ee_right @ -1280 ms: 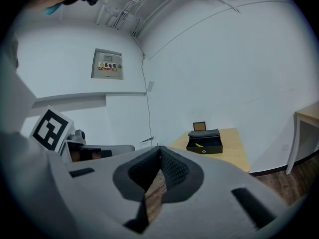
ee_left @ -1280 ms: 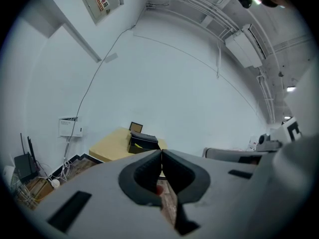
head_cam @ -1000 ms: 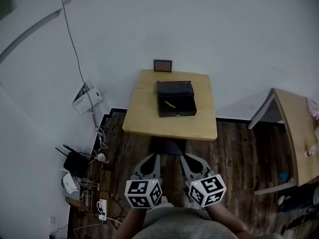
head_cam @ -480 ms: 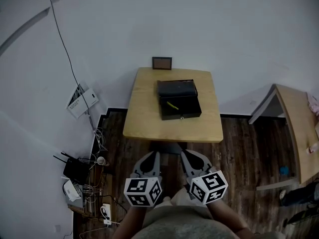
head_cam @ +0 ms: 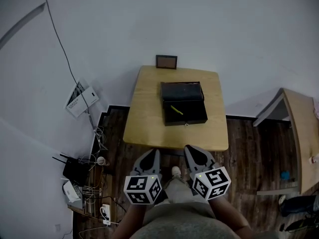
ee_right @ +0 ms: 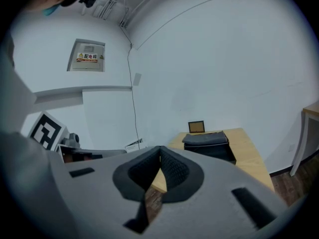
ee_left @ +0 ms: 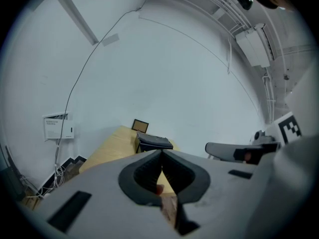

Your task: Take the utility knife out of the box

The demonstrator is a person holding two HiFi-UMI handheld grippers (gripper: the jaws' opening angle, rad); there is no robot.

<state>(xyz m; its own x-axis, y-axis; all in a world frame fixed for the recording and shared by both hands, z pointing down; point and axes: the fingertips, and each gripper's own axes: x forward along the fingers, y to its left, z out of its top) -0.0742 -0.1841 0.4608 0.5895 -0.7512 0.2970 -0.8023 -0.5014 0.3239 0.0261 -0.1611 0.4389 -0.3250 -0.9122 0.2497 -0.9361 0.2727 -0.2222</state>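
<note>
We think this is a bare office or lab room. Ahead of the left tongs (head_cam: pixel 152 153) and the right tongs (head_cam: pixel 192 149) a small wooden table (head_cam: pixel 144 113) stands against plain white walls (head_cam: pixel 199 24), on a dark wooden floor (head_cam: pixel 249 143). Left of the left tongs a router (head_cam: pixel 75 171) and tangled cables (head_cam: pixel 92 185) lie on the floor; right of the right tongs stands another table (head_cam: pixel 301 128).

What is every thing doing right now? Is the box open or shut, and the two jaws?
Box: open, lid tipped back.
Utility knife: lying inside the box, untouched.
Left gripper: jaws shut, empty, short of the table.
Right gripper: jaws shut, empty, short of the table.
Picture frame: standing at the table's far edge.
</note>
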